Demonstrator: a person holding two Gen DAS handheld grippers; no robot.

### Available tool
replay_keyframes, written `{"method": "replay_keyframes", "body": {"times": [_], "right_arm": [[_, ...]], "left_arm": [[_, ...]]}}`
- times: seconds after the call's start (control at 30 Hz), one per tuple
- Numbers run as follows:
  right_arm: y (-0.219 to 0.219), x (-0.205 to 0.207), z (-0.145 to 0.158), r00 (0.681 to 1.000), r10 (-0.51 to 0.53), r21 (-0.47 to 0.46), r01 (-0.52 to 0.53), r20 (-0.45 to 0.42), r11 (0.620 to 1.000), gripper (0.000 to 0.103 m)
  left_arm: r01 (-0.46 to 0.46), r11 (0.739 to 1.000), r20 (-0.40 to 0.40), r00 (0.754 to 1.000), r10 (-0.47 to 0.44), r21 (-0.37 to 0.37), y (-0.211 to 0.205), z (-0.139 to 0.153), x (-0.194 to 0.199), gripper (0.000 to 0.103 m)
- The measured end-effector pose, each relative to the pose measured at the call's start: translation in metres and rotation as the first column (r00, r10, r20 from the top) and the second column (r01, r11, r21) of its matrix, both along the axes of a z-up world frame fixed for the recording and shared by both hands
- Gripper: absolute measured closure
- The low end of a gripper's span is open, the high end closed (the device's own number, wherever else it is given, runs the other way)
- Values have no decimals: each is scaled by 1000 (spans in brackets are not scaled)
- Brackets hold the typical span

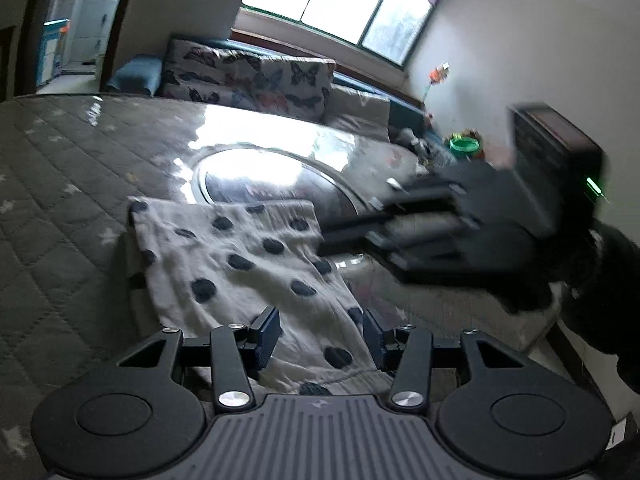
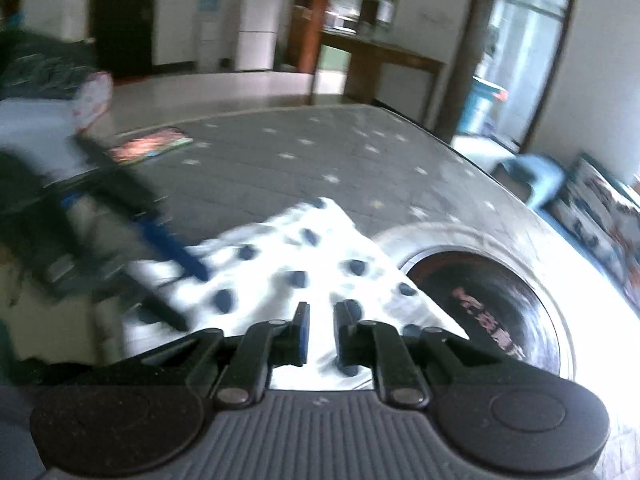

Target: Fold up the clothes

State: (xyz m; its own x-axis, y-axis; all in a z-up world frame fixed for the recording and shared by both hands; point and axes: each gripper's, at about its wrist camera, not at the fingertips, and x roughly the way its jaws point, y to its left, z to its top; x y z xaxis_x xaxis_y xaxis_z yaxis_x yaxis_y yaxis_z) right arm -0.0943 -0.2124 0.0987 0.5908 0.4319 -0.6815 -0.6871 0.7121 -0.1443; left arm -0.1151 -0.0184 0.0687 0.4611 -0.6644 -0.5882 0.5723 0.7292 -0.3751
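left wrist view: the left tongs are seen open, jaws set wide apart, with nothing pinched between them. a white garment with dark dots is spread on the tabletop, which is covered by a grey quilted cloth with pale stars under a glossy clear sheet. the near edge of the garment runs between and under the open jaws; contact with the pads cannot be told. a round glass turntable is set in the tabletop just behind the garment, whose far edge lies at its rim. the right tongs are seen blurred at the right, at the garment's far right corner, held by a hand in a dark glove; their jaws look nearly closed, a grip on the cloth cannot be told. a butterfly-print cushion is seen behind the tabletop, below a bright window.

right wrist view: the right tongs are seen with only a narrow gap left between the pads, over the near part of the garment; whether cloth is caught in the gap cannot be told. the garment is lying on the tabletop, its right side just beside the turntable. the left tongs are seen blurred at the left, a blue-padded finger reaching onto the garment's left edge. a flat colourful item is lying farther back on the tabletop, well apart from the garment. a white fridge is seen in the background.
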Motion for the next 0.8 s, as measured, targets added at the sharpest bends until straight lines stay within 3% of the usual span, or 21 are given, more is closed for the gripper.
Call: {"method": "replay_keyframes", "body": {"times": [0.3, 0.5, 0.63, 0.8], "right_arm": [[-12, 70, -42, 975, -204, 22, 207, -86, 978, 88], [-21, 90, -49, 959, -272, 20, 274, -82, 961, 88], [-12, 88, -37, 970, -233, 45, 237, -71, 971, 88], [18, 79, -27, 990, -91, 94, 102, -111, 990, 87]], "left_arm": [[15, 1000, -36, 999, -15, 1, -1, -11, -4, 53], [14, 1000, -50, 999, -14, 0, 1, -15, -6, 53], [12, 1000, -50, 999, -13, -6, 0, -16, -10, 52], [8, 1000, -54, 998, -9, -13, 2, -16, -12, 52]]}}
